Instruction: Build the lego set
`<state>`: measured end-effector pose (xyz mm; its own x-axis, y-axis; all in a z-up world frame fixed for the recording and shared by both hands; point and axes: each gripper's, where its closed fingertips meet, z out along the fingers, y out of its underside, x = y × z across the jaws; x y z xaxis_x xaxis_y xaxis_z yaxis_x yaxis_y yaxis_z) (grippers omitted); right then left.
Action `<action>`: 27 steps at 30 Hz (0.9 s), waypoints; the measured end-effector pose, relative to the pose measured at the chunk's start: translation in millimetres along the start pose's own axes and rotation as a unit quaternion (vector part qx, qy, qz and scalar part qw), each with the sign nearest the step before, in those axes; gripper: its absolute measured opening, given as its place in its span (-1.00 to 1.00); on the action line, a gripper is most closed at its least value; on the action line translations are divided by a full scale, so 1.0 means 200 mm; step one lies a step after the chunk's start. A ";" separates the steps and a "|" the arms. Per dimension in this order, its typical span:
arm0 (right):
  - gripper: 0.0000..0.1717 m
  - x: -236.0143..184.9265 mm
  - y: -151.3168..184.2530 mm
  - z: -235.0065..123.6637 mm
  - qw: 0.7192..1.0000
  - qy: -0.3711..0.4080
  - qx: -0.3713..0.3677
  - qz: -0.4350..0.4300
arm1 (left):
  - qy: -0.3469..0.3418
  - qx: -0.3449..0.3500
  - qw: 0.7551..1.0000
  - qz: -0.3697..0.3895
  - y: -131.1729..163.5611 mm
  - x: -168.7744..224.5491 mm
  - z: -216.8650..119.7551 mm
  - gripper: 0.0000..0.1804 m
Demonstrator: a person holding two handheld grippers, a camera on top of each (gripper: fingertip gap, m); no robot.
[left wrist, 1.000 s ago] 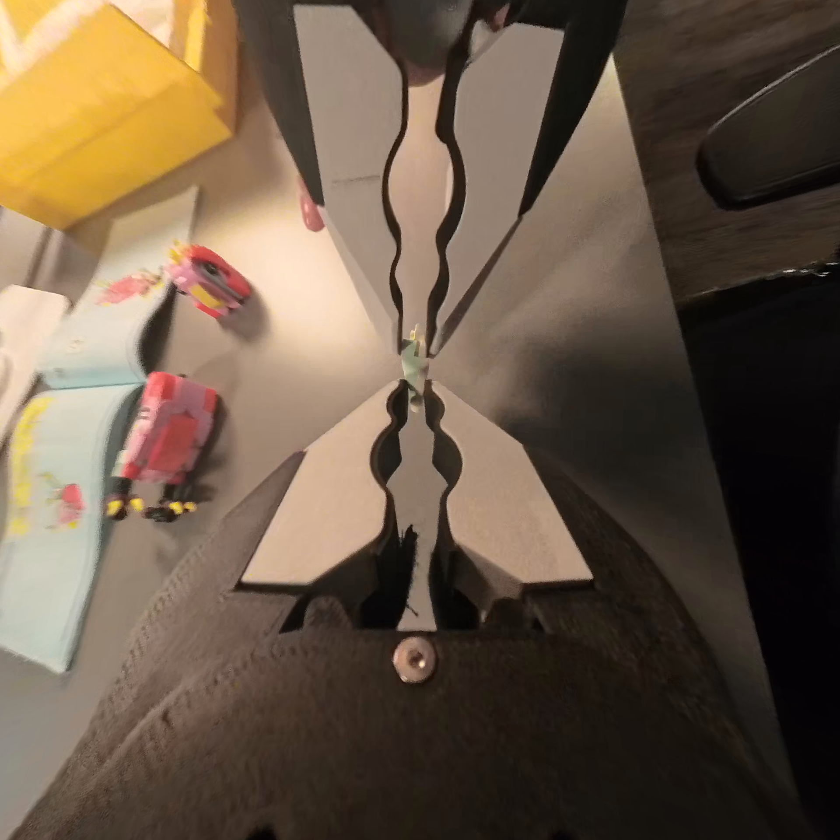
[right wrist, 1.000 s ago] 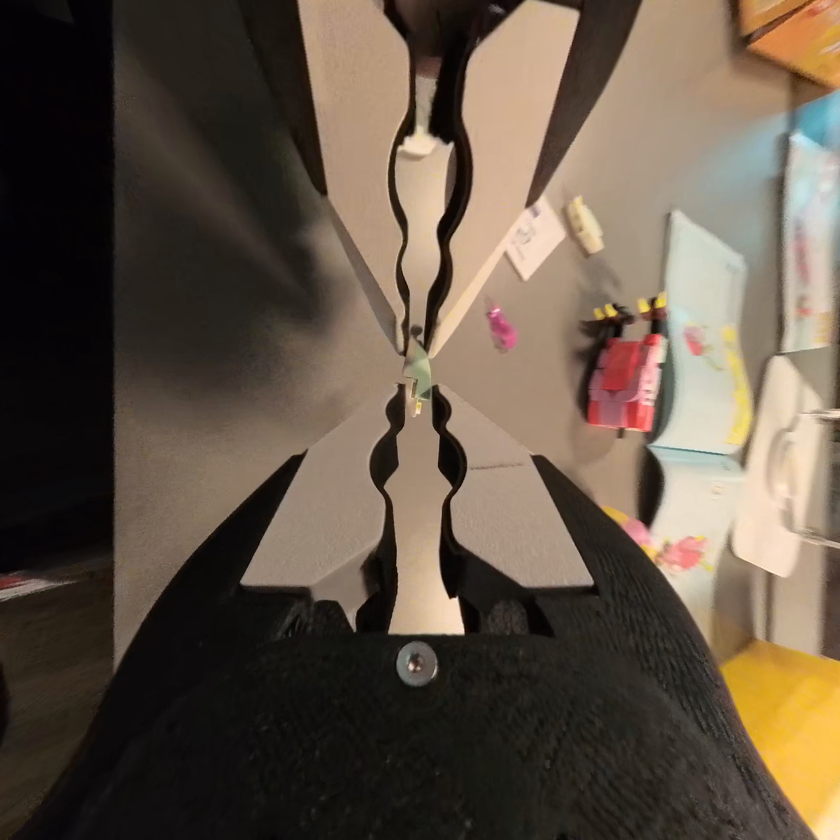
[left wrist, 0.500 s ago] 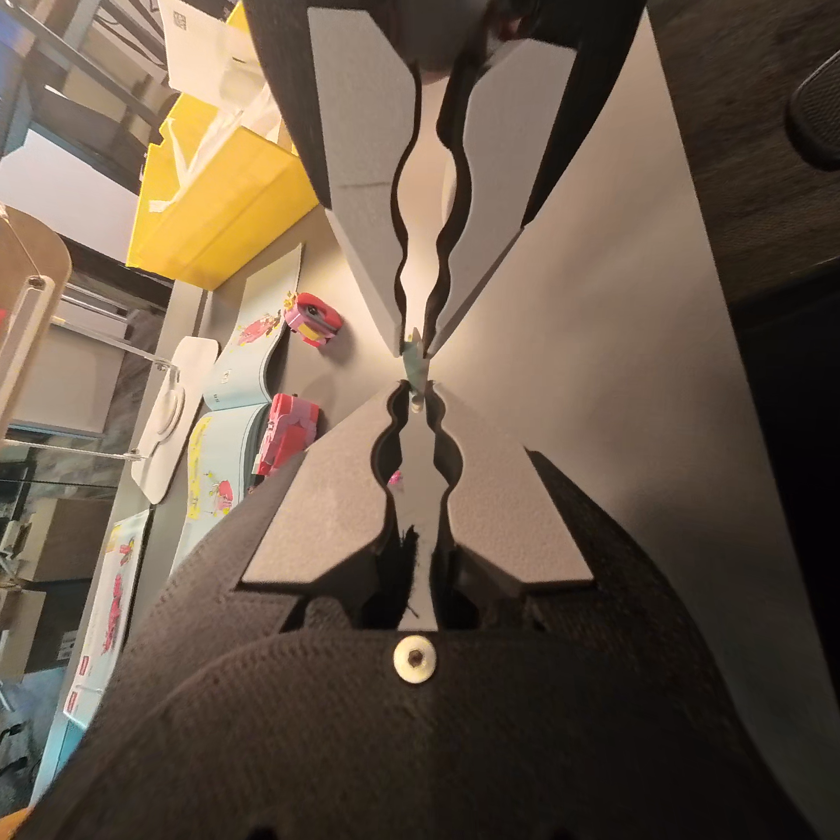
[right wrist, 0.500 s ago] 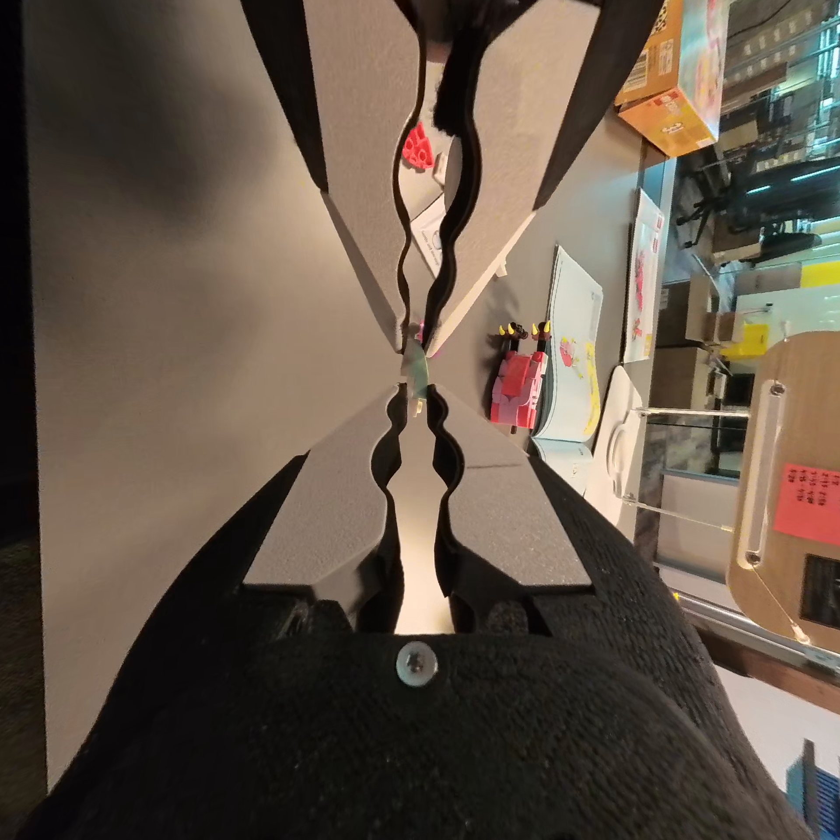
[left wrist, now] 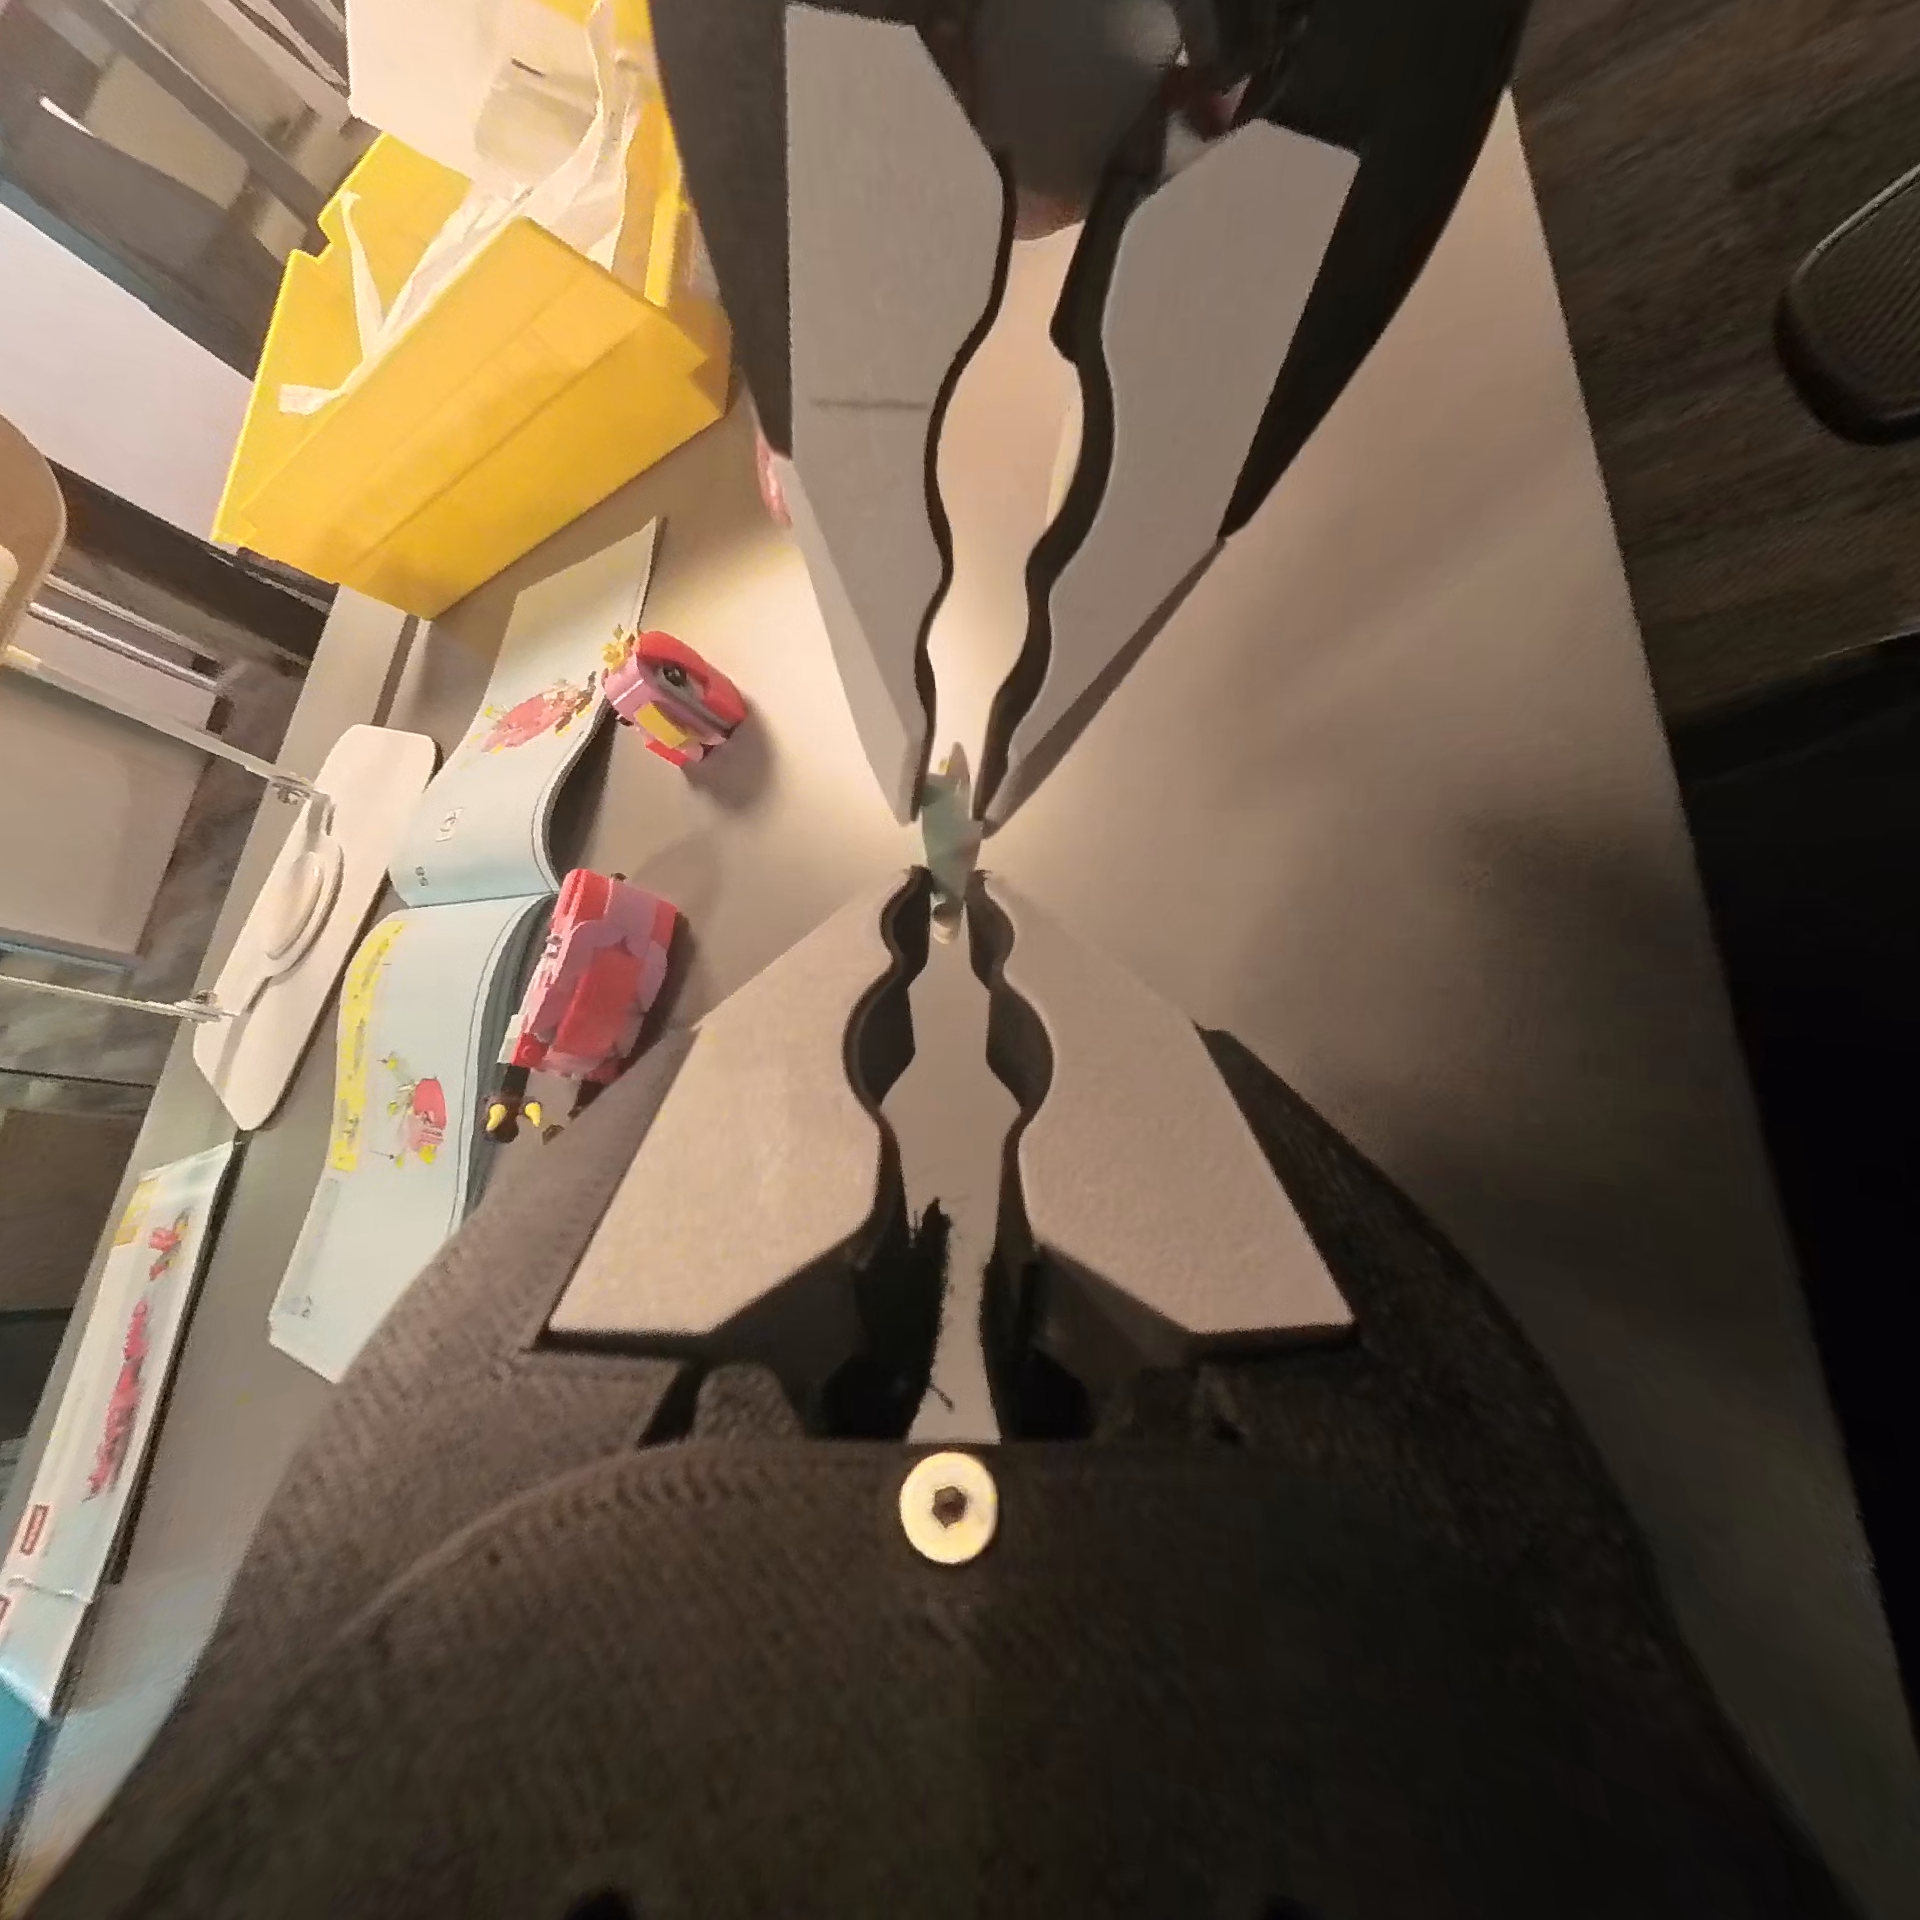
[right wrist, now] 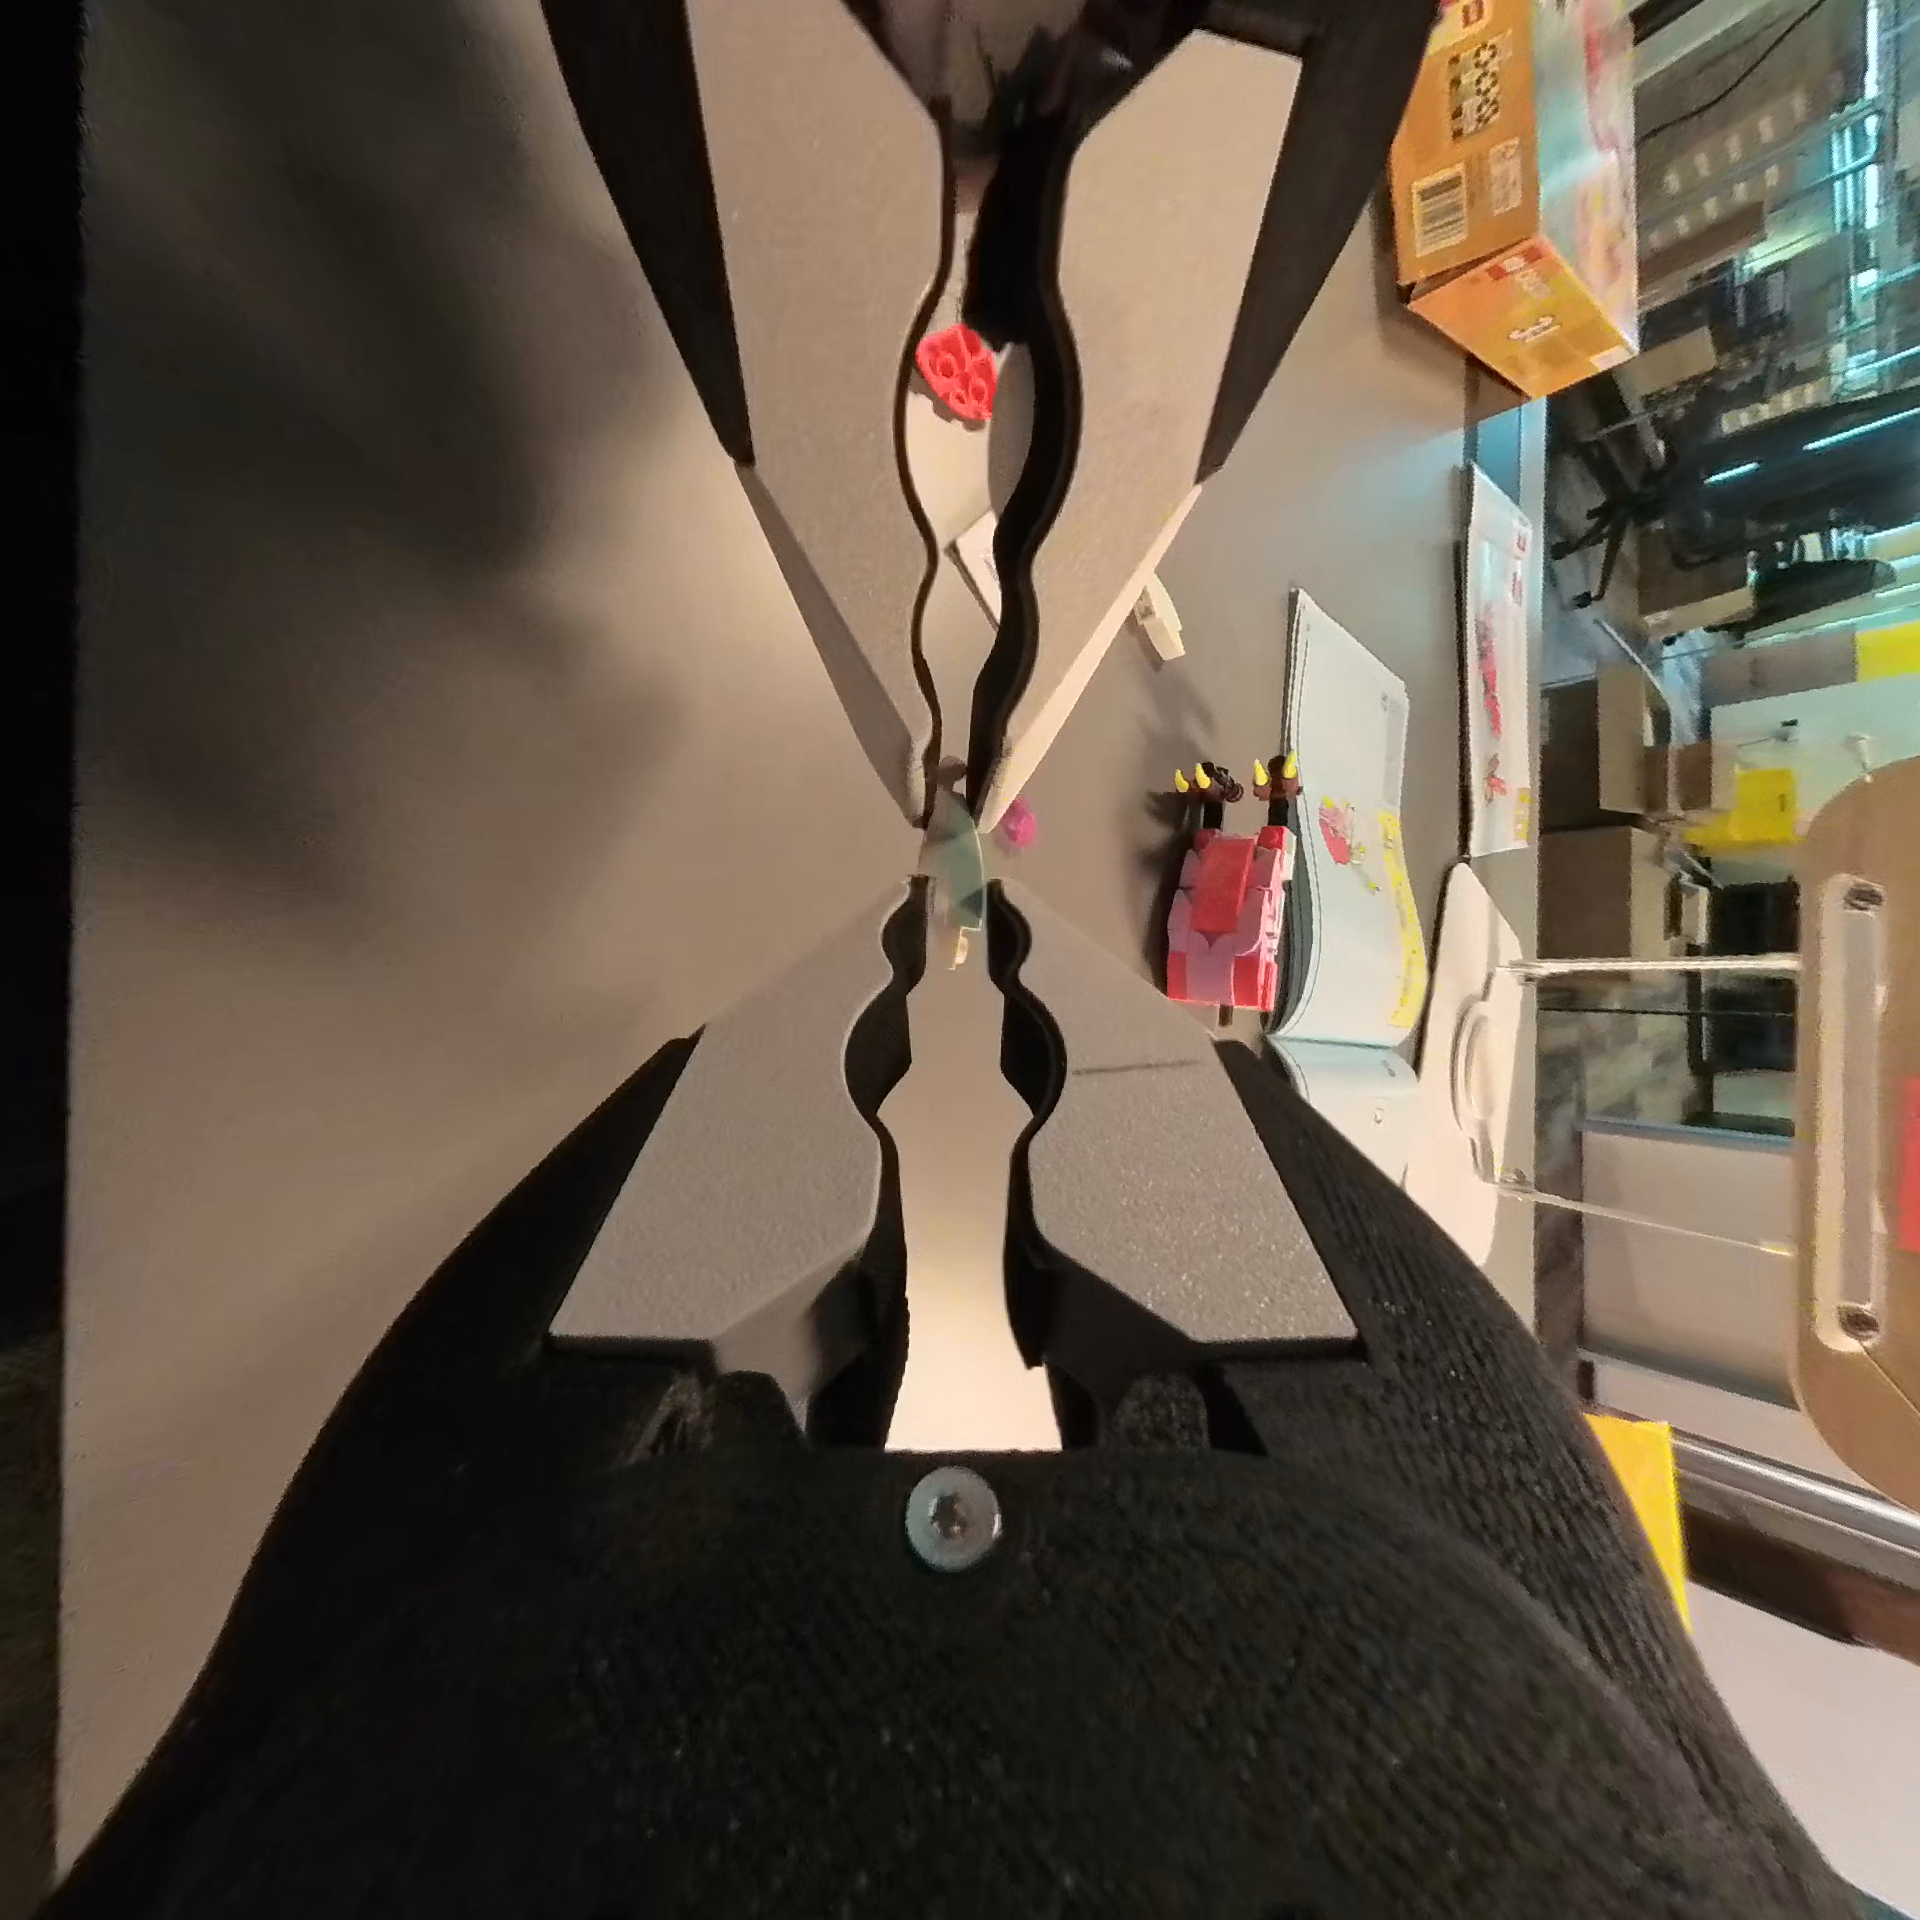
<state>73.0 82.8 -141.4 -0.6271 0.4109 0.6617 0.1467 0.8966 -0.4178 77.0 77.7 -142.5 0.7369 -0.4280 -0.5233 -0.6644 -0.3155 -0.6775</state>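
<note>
My two grippers meet tip to tip above the grey table [left wrist: 1382,935]. A small pale green brick piece [left wrist: 950,831] with a cream stud at one end sits between both pairs of tips. My left gripper [left wrist: 945,888] is shut on the stud end. My right gripper [right wrist: 951,894] is shut on the same green piece [right wrist: 961,852]. In each view the other gripper reaches down from the top onto the piece's far end. A red and pink brick model [left wrist: 597,982] lies on the table to the left; it also shows in the right wrist view [right wrist: 1231,925].
A smaller red and pink brick build [left wrist: 681,707] lies by an open pale blue booklet [left wrist: 457,831]. A yellow bin [left wrist: 468,395] stands behind. In the right wrist view a red piece [right wrist: 956,374], a magenta bit [right wrist: 1018,826] and an orange box [right wrist: 1496,208] show. Both grippers' tips are close together, under 4 cm apart.
Both grippers have kept hold of the green piece and tilted together, so more of the table's far side shows. The piece has turned a little between the tips.
</note>
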 end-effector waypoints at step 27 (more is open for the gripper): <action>-0.44 0.28 0.05 0.04 0.979 0.128 0.100 0.120 | -0.107 -0.029 0.990 -0.087 0.28 -0.26 -0.22 -0.94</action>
<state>33.3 112.8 -112.8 -0.3775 0.6560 0.6536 0.0971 0.7299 -0.6766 -4.4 46.2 -130.3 0.8461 -0.1757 -0.5032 -0.5269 -0.4190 -0.7395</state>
